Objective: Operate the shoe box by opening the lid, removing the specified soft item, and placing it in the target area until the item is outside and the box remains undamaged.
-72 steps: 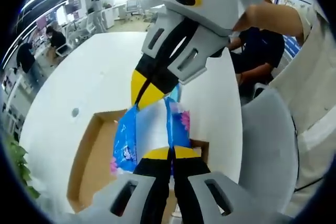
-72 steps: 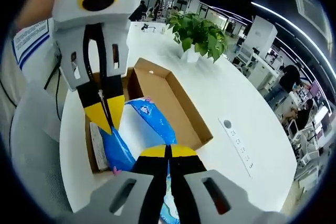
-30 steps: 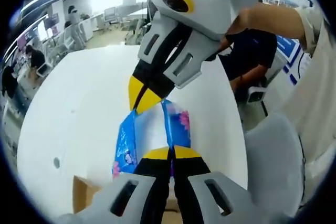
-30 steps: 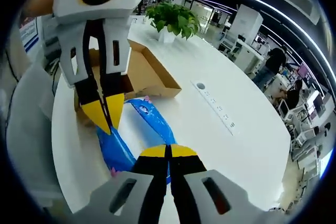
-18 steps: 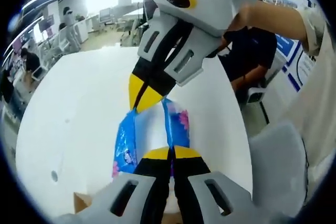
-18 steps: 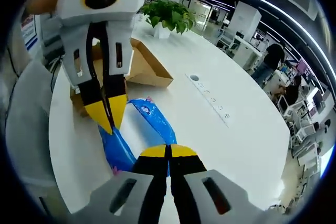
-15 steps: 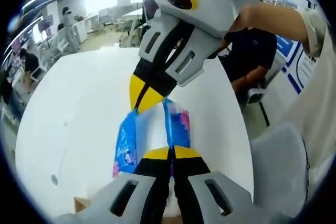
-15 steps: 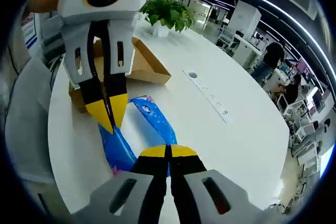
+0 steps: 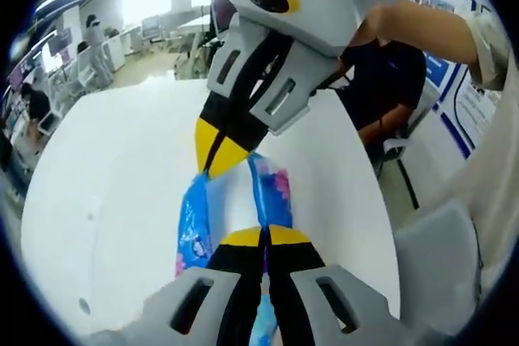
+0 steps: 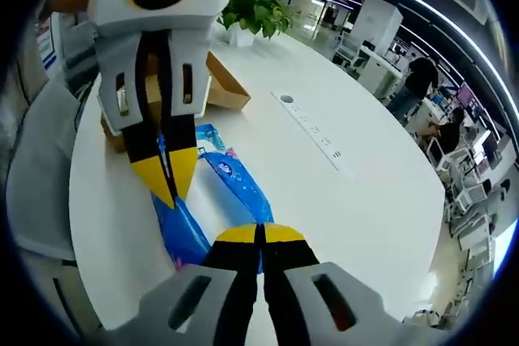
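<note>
Both my left gripper (image 9: pixel 263 237) and right gripper (image 10: pixel 259 232) pinch tight on the blue pack (image 10: pixel 235 184), above the white table (image 10: pixel 357 192), shoe box (image 10: pixel 215 87) far behind.

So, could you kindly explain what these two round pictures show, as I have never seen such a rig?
A person holds a pair of tongs in each hand, and a fisheye camera rides on each. In the left gripper view, the left tongs rise from the bottom, shut on a blue soft pack; the right tongs reach in from above and pinch its far end. The right gripper view shows the same from the other side: right tongs, left tongs, the pack above a white table. Behind stand an open cardboard box and a potted plant.
</note>
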The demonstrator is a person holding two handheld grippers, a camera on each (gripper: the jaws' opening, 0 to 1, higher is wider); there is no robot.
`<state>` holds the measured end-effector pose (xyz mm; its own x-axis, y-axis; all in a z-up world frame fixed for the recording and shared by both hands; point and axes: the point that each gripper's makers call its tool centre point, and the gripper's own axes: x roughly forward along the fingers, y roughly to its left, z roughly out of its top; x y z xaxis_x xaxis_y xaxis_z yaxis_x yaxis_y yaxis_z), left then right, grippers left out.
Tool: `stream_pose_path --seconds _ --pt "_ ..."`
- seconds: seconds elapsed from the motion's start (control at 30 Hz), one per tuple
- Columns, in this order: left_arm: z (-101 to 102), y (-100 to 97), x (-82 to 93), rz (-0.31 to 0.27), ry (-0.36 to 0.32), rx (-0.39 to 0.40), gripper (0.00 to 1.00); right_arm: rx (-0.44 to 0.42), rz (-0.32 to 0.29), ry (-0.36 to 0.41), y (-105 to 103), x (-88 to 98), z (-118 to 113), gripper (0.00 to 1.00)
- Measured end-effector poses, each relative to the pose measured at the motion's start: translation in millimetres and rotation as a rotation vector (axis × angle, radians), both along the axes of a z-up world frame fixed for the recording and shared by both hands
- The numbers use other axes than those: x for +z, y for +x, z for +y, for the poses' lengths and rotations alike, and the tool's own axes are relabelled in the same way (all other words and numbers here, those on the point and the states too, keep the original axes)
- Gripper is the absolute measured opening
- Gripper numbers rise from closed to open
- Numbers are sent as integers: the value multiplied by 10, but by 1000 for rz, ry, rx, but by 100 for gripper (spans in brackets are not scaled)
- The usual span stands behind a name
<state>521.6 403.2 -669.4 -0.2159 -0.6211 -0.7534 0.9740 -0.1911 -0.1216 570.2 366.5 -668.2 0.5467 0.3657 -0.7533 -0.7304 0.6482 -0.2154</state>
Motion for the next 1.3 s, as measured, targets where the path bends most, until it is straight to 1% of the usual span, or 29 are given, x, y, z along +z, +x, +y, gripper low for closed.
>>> stream_pose_path --seconds 0.17,0.27,0.4,0.47,0.6,0.9,1.17,1.3 --pt "-145 21 -23 8 -6 -6 0 -15 3 -4 27 -36 -129 0" --pt "-235 28 -47 2 -14 -13 0 -25 5 -11 19 -55 -186 0" --pt "-331 58 -117 -1 -17 -15 0 -44 8 -19 23 -116 -314 0" --pt "-378 63 -142 7 -20 -13 0 -52 10 -20 23 -145 -368 0" --pt "-454 62 -192 11 -21 -17 0 -55 16 -29 3 -194 -430 0" --pt "-617 14 -296 21 -15 -42 0 -62 32 -45 -4 -307 -576 0" --pt "-770 -38 -437 31 -10 -69 0 -68 48 -57 6 -432 -698 0" --pt "-808 -73 -517 36 -1 -80 0 -77 55 -56 -2 -504 -739 0"
